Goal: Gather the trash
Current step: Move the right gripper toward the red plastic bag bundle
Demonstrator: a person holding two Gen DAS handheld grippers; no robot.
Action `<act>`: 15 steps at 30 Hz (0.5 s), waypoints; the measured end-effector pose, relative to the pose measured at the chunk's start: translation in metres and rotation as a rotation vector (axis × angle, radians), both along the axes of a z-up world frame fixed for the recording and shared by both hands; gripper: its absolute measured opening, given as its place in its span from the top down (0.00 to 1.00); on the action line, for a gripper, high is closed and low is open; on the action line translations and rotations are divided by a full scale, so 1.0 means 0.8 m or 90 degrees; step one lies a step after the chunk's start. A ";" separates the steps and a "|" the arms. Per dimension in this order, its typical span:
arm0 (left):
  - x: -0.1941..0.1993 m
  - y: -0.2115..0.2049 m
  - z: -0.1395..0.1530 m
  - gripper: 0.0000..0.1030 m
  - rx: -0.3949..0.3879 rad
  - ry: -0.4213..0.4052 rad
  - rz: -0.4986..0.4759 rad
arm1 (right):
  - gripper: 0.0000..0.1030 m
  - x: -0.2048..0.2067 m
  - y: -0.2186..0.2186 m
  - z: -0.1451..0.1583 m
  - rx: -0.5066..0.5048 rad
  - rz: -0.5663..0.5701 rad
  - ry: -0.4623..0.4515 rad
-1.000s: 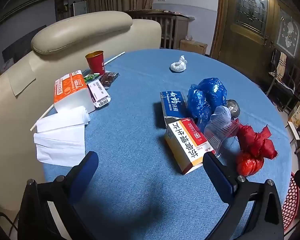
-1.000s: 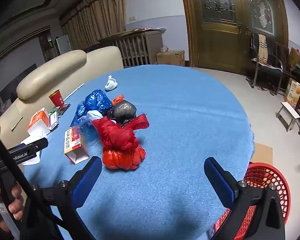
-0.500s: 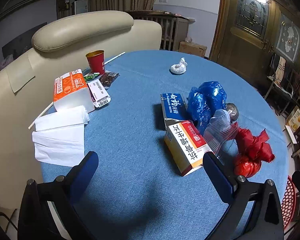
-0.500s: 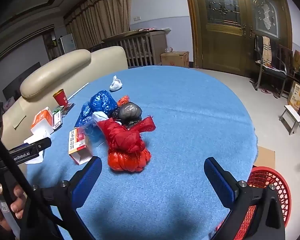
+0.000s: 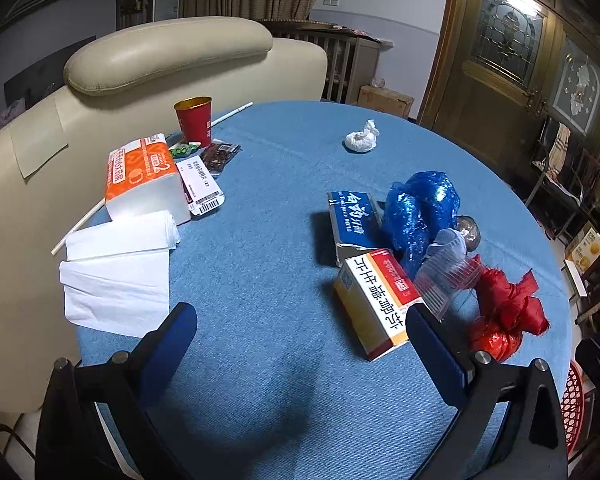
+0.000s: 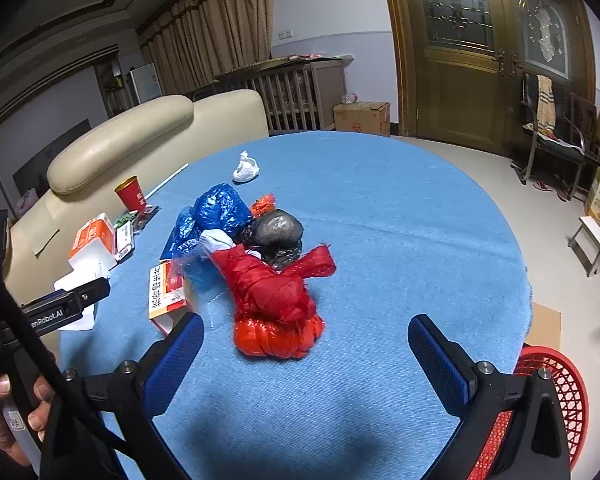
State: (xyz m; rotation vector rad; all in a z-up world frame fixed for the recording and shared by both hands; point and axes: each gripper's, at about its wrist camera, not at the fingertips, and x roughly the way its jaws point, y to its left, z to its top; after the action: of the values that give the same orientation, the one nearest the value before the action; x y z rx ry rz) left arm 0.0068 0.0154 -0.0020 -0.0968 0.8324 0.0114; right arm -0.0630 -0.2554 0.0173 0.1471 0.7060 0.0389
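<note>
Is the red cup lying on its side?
No, the red cup stands upright on the blue table with its open mouth facing up, near the sofa edge.

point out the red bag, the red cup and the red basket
red bag (image 6: 274, 312), right wrist view, on its knotted middle
red cup (image 5: 194, 124), left wrist view, on its side wall
red basket (image 6: 560, 384), right wrist view, on its mesh rim

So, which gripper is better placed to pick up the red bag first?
Probably the right gripper: it is open, and the red bag lies between its fingers, with the red basket beside it. The left gripper, also open, sees the bag off to its right.
</note>
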 end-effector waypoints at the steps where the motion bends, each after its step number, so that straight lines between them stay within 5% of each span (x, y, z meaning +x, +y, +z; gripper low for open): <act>1: -0.001 0.002 0.001 0.00 -0.003 -0.003 0.000 | 0.00 0.000 0.001 0.000 0.002 0.000 0.002; 15: 0.008 -0.007 -0.002 0.00 -0.020 -0.007 -0.017 | 0.00 0.011 -0.001 -0.004 0.013 0.012 0.005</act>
State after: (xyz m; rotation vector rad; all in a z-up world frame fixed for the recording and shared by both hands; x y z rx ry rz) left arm 0.0134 0.0098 -0.0035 -0.1151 0.8236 -0.0264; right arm -0.0540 -0.2566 0.0144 0.1608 0.7154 0.0632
